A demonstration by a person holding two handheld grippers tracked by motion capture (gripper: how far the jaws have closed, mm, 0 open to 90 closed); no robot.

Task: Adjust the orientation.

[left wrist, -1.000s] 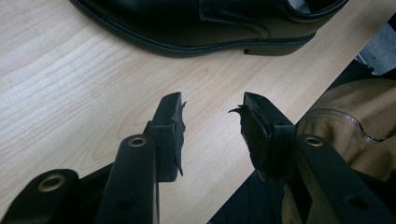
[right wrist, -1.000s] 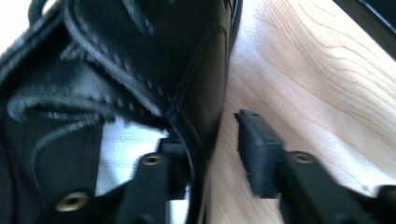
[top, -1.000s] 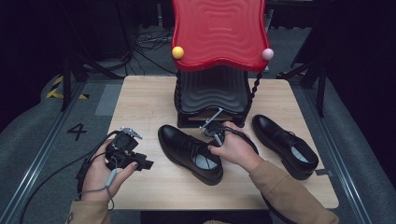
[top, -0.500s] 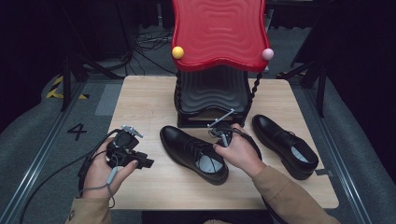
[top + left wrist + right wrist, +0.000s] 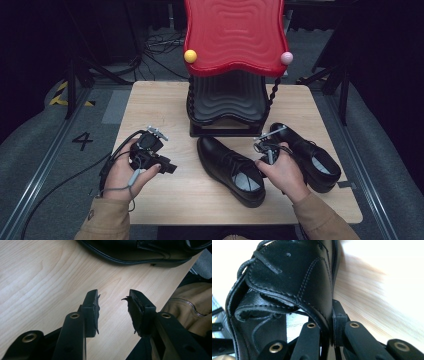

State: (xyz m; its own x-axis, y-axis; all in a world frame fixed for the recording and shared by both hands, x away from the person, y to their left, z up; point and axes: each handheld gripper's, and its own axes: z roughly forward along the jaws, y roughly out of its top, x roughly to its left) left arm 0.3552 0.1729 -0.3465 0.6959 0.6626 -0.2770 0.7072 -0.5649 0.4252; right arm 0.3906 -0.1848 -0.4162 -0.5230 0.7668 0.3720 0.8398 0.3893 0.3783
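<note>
A person at a wooden table [image 5: 150, 100] works two hand-held grippers around a pair of black dress shoes. At lower centre of the high view, the right gripper [image 5: 263, 152] has its jaws pinched together on the leather side wall of the nearer shoe [image 5: 227, 167], beside the laces; its jaws have just been closing with that leather between them. The second shoe [image 5: 312, 157] lies at centre right, just behind the hand. At lower left, the left gripper [image 5: 167, 167] hangs over bare tabletop with its jaws apart and nothing between them, near the shoe but not touching it. A red wavy-topped stand [image 5: 232, 35] rises at the upper centre. The grip is on a thin, soft edge: the leather could slide out or fold if the shoe is lifted or dragged, and with no second hold the toe could swing into the stand or the other shoe
</note>
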